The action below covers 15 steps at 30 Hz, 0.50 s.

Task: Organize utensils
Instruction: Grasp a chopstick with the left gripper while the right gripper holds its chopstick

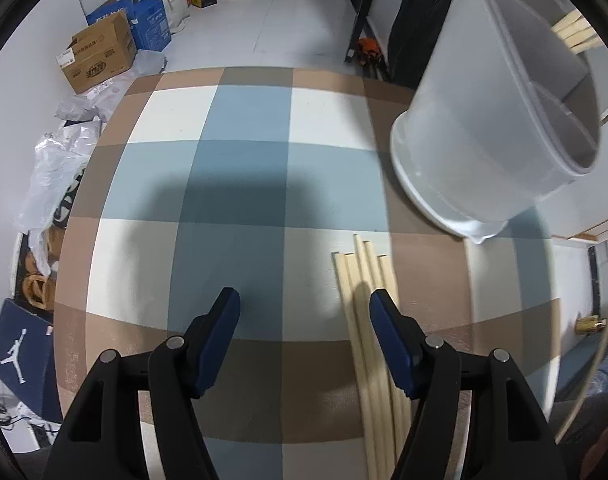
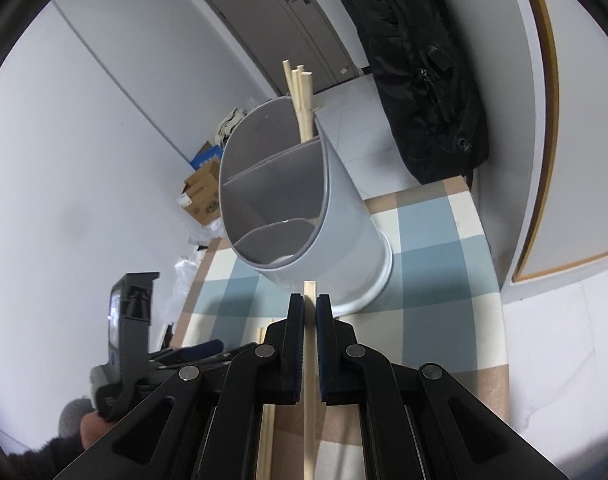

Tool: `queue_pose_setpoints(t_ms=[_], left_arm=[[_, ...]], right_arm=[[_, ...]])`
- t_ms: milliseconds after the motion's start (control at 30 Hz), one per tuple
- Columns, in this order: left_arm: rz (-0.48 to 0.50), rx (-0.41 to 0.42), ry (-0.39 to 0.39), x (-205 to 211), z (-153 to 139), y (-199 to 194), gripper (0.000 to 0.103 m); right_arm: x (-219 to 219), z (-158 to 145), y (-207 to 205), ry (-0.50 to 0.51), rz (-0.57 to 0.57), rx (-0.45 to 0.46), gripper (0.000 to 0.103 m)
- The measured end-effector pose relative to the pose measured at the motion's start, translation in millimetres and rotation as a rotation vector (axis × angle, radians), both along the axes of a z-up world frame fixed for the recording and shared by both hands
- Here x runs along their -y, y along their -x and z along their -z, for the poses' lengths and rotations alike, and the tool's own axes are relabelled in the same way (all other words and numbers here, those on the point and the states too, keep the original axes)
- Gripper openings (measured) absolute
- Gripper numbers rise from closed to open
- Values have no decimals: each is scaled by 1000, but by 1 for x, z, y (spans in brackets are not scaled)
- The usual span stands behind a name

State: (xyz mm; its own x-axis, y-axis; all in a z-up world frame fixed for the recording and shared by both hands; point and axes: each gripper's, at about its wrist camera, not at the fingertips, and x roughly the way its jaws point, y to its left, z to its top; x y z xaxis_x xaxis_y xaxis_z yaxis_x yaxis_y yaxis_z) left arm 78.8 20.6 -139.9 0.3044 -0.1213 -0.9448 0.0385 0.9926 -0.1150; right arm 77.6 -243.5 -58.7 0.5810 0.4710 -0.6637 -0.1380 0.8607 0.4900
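A: Chopsticks (image 1: 368,344) – loose bundle lying flat on the checked worktop (image 1: 247,184), long axis running 12-to-6 in the left wrist view. Where do they sit vs the left gripper (image 1: 306,300)?

B: Off-centre. Bundle's at abt 3 o'clock from the gap, right under the right-hand jaw, which hides part of the sticks. Gap itself is over bare cloth. Jaws released, roughly half spread, nothing btwn them.

A: So the axis is fine, it's just a sideways miss?

B: I'd say so. Sticks run along the pointing line, so the jaws already close across them. Needs a shift toward 3 o'clock first, I reckon, else the pad lands on top of them.

A: And the right gripper (image 2: 310,300)?

B: Clenched on a single chopstick (image 2: 308,380), stick running 6-to-12 up the centre of its view, tip poking just past the pads.

A: Holder?

B: Grey divided holder (image 2: 344,208) dead ahead at 12 o'clock from that tip, near but not touching. Looks tilted in the fisheye – can't tell if it really is. A few sticks (image 2: 301,96) already stand in its far compartment.

A: Nearer hand for the drop?

B: Right, clearly. From the left view the holder (image 1: 484,140) is up at 2 o'clock, well apart from the jaws.
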Motion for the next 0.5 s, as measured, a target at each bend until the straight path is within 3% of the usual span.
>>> queue_pose_setpoints(t_ms=[367, 500], left_arm=[[19, 5, -53, -7, -5, 20, 50], [4, -20, -50, -3, -2, 7, 50]], right_arm=[[-1, 0, 0, 6, -4, 19, 5], [-4, -1, 1, 11, -11, 24, 5]])
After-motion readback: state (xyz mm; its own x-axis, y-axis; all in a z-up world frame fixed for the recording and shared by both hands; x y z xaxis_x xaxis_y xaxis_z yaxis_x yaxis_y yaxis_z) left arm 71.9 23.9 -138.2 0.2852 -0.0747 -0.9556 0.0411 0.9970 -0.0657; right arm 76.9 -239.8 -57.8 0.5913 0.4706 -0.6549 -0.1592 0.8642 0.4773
